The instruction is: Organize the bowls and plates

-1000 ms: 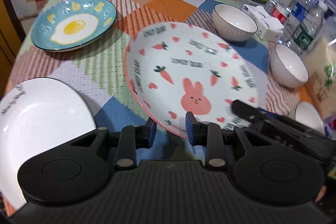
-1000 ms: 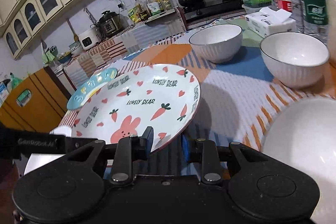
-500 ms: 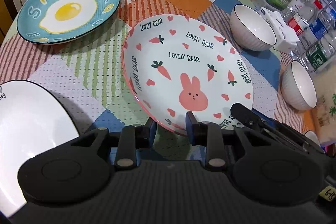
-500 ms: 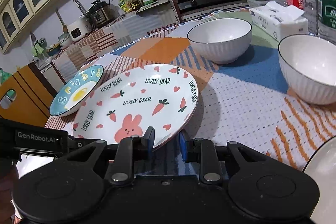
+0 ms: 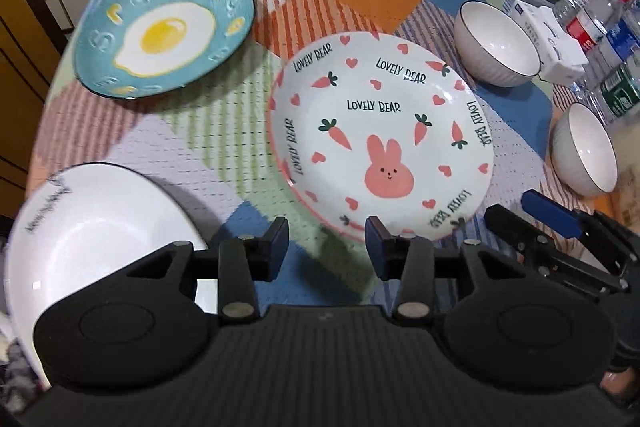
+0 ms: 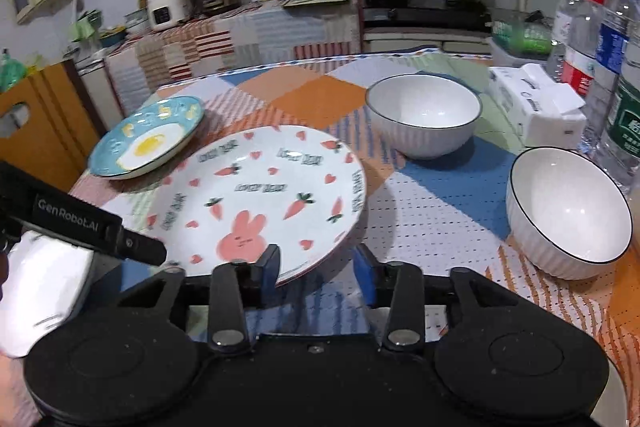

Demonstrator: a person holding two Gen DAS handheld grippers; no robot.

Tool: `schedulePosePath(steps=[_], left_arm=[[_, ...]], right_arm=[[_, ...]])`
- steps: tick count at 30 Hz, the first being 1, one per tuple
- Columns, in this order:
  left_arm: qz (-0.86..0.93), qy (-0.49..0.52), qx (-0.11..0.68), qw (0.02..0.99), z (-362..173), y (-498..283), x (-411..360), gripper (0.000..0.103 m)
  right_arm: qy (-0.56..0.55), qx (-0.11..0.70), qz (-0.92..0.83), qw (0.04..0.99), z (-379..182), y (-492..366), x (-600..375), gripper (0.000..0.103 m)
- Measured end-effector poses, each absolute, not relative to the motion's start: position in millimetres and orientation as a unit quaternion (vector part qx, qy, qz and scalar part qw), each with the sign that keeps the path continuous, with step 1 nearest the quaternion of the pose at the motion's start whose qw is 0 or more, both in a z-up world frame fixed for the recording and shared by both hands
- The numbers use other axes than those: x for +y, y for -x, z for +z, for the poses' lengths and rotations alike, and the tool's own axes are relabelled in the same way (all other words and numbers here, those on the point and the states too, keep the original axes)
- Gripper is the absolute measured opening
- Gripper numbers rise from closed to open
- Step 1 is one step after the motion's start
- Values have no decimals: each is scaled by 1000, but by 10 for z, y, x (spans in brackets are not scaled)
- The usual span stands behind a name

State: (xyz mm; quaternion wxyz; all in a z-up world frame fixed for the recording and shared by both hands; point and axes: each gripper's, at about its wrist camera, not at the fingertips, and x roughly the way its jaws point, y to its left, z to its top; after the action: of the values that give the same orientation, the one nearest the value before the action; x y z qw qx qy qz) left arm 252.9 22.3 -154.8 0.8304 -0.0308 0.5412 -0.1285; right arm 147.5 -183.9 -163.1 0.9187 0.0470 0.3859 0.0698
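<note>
The white bunny-and-carrot plate (image 5: 380,143) (image 6: 264,195) lies on the patchwork cloth mid-table. My left gripper (image 5: 326,247) hovers at its near rim, its jaws opening; the rim sits just beyond the fingertips and the pads do not press on it. My right gripper (image 6: 318,263) (image 5: 520,217) is at the plate's right near rim, jaws also opening and clear of it. A blue fried-egg plate (image 5: 164,31) (image 6: 148,139) lies at the far left. A plain white plate (image 5: 92,235) (image 6: 44,275) sits near left. Two white ribbed bowls (image 6: 424,115) (image 6: 568,211) stand to the right.
A tissue box (image 6: 536,111) and several water bottles (image 6: 592,39) crowd the table's right edge behind the bowls. A wooden cabinet (image 6: 44,131) stands left of the table. A kitchen counter with appliances runs along the back wall.
Both grippers have let go of the bunny plate's rim and their jaws have widened. The plate has gone from tilted and lifted to lying on the cloth. Both cameras have pulled up and back.
</note>
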Motion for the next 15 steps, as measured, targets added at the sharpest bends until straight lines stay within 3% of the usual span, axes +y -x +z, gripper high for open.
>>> schedulePosePath(steps=[4,8,15], left_arm=[[-130,17,544,829,-1324,-2417,333,49],[-133,2,547,826,-1109,-2281,514,60],[-130,-31,559,818,-928,-2070,986,66]], right_arm=[[-69,414,118,900,-1441,-1513,-1784,50],[-67,437,183,878,-1184,-1550,-1617,58],[-13,435,257,863,-799,-1384,-1199,78]])
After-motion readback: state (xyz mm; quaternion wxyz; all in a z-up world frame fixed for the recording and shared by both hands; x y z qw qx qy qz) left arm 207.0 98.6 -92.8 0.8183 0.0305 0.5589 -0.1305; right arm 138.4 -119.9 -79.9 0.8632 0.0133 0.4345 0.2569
